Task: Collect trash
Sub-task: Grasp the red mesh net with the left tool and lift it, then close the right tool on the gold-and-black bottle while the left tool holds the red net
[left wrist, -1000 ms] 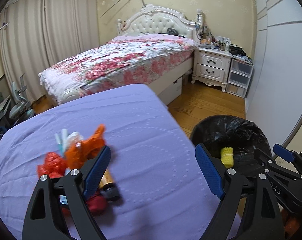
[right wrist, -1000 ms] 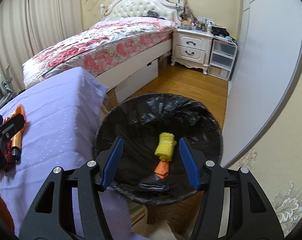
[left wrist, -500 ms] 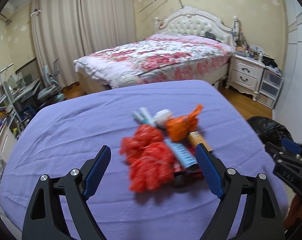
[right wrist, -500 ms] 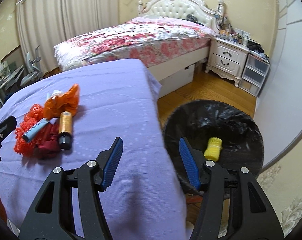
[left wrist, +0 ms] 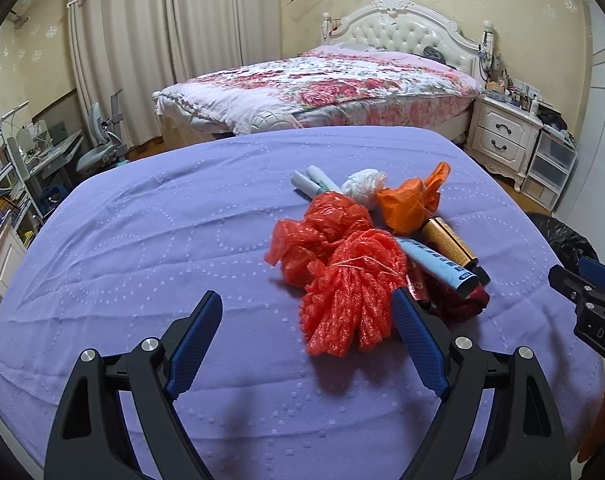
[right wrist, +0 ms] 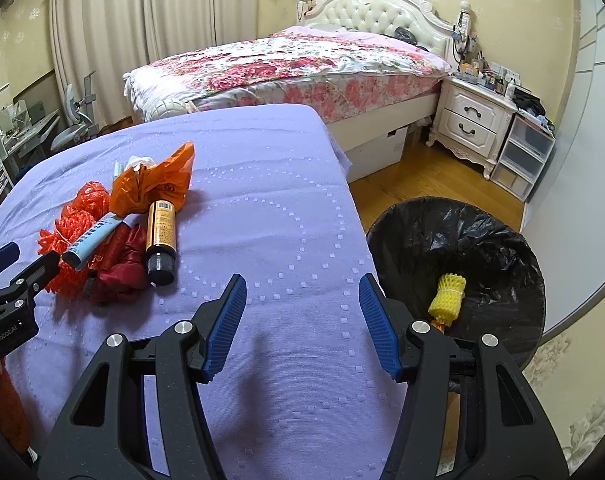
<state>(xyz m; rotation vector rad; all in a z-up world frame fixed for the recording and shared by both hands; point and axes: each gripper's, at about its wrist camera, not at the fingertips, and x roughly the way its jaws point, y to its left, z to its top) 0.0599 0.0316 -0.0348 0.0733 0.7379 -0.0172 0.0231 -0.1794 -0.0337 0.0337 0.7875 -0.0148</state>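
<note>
We saw two matching grippers, the left gripper (left wrist: 306, 320) and right gripper (right wrist: 302, 320): black triangular cut-out arms, ribbed blue finger pads (right wrist: 224, 322), silver screws, white lettering at frame edges.

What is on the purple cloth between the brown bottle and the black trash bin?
Nothing: in the right wrist view, only bare purple cloth lies between the brown bottle and the black trash bin, which stands on the floor beside it.

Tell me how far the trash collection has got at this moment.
Done: a yellow foam net lies in the black-lined bin. In hand: nothing; the left tool and right tool are both open and empty. Left: the pile on the purple cover, including the red foam net, orange bag, brown bottle and blue tube.
</note>
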